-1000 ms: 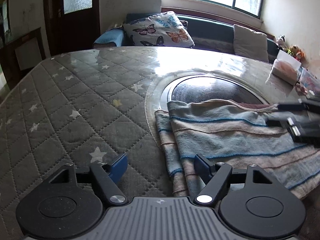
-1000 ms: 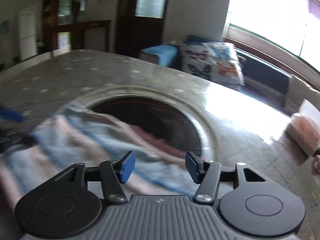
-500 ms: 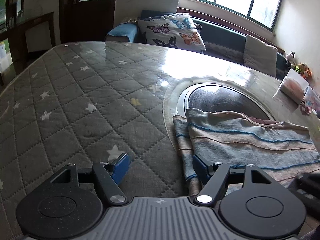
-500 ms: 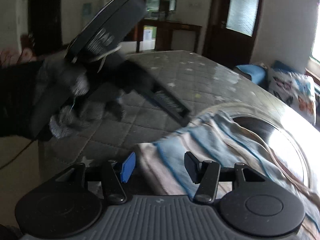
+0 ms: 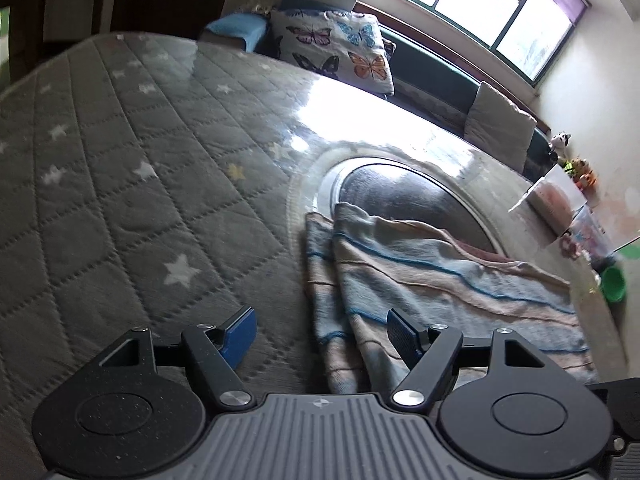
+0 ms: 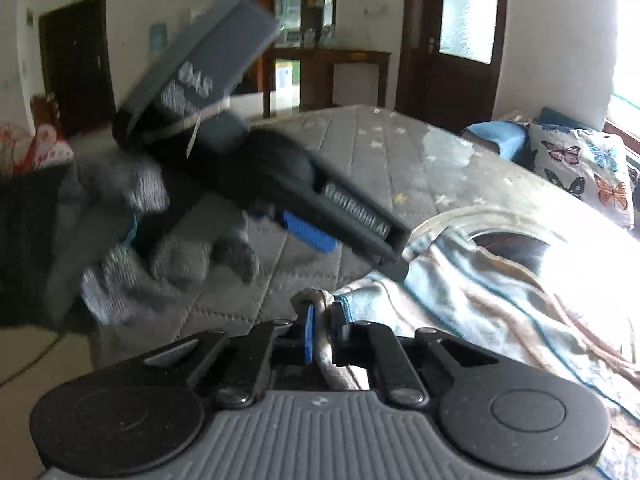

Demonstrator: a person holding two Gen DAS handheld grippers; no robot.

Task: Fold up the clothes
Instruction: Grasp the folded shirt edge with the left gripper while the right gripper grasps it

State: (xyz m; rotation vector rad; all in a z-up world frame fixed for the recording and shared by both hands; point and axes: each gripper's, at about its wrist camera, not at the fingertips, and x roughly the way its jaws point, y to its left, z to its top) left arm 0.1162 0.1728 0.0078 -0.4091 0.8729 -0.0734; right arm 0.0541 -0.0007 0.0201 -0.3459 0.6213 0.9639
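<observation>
Striped cloth, blue and pink, lies on the grey quilted surface (image 5: 120, 184) with white stars, partly over the shiny round plate (image 5: 404, 192) in its middle. It is a striped garment (image 5: 440, 280), folded once or more, with its left edge showing two layers.

The right gripper (image 6: 320, 330) has its two fingers pressed together on a near corner of the garment (image 6: 460, 292), and a little bunch of cloth pokes up between them. The left gripper (image 5: 322, 330) is spread wide, just above the near left edge, pinching nothing. A gloved hand (image 6: 132, 216) holds it.

To do this step well, I think the left gripper should come down and pinch the other near corner, taking all the layers together. Then both should lift at the same height and carry the edge over evenly, so the stripes line up and no wrinkle gets trapped.
</observation>
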